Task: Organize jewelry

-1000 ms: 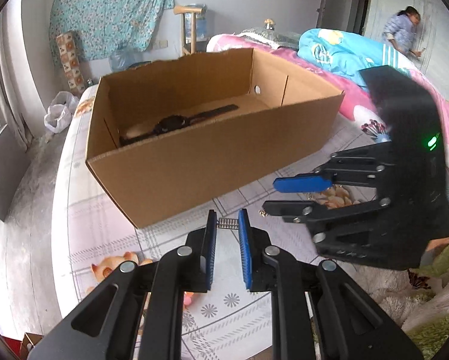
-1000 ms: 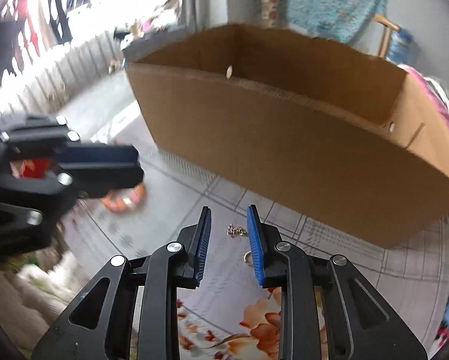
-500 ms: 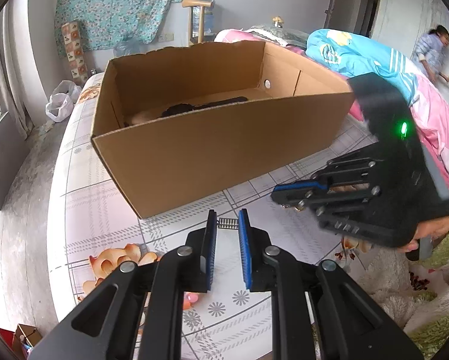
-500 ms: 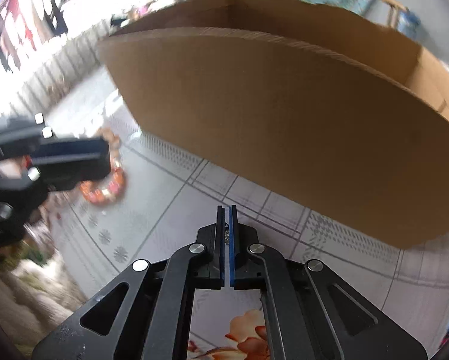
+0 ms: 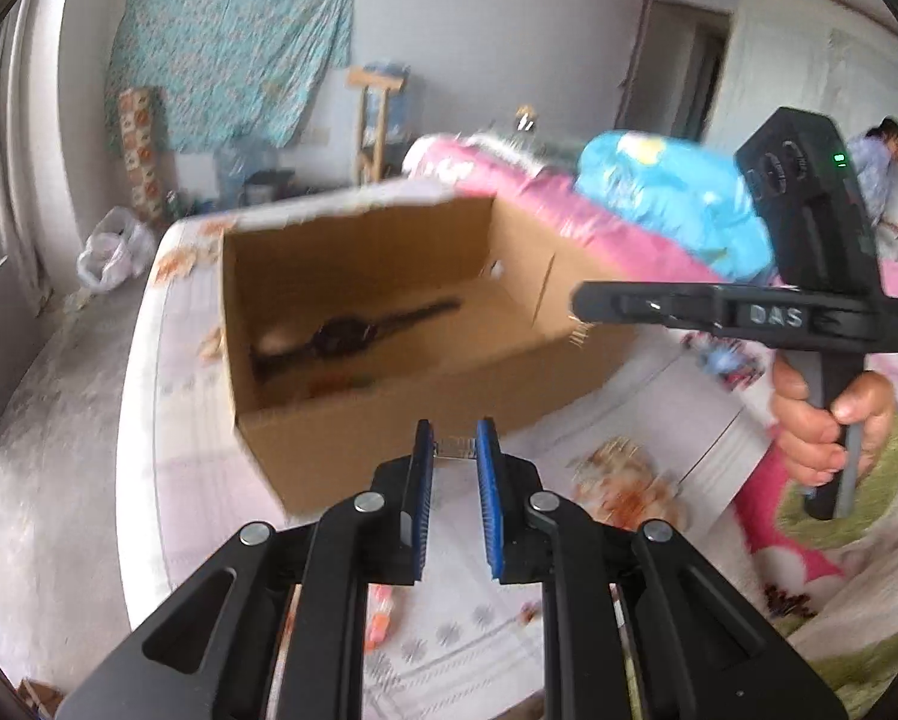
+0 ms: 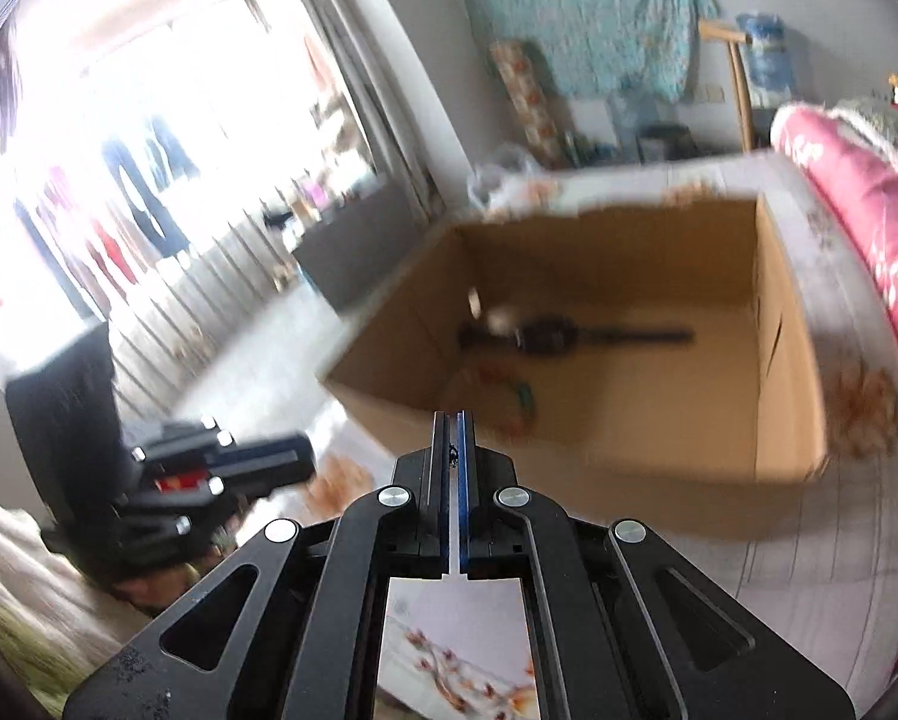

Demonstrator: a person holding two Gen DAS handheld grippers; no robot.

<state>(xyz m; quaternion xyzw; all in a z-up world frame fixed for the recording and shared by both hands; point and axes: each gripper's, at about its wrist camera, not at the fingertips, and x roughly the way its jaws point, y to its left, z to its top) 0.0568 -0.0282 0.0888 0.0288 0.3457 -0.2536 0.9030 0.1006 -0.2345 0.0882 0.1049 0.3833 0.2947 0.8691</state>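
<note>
An open cardboard box [image 5: 329,450] [image 6: 629,480] stands on the flowered bedsheet. On its floor lie a black watch [image 5: 341,333] [image 6: 545,333] and a coloured bead bracelet [image 6: 509,402]. My left gripper [image 5: 455,450] [image 6: 305,462] hovers before the box's near wall, shut on a small ridged silver piece [image 5: 454,449] pinched at its tips. My right gripper [image 6: 452,456] [image 5: 575,300] is up over the box's near rim, shut on a tiny gold piece [image 5: 581,336] that dangles under its tips. The views are blurred by motion.
A hand [image 5: 821,420] grips the right tool's handle. Pink and blue bedding [image 5: 659,192] is piled behind the box. A person [image 5: 881,162] is by the far door. A white bag [image 5: 113,252] lies on the floor beyond the bed's edge.
The right gripper shut on the small gold piece on the sheet and lifted it up to the box's rim. The left gripper rose too, still pinching the silver piece; the box's inside now shows.
</note>
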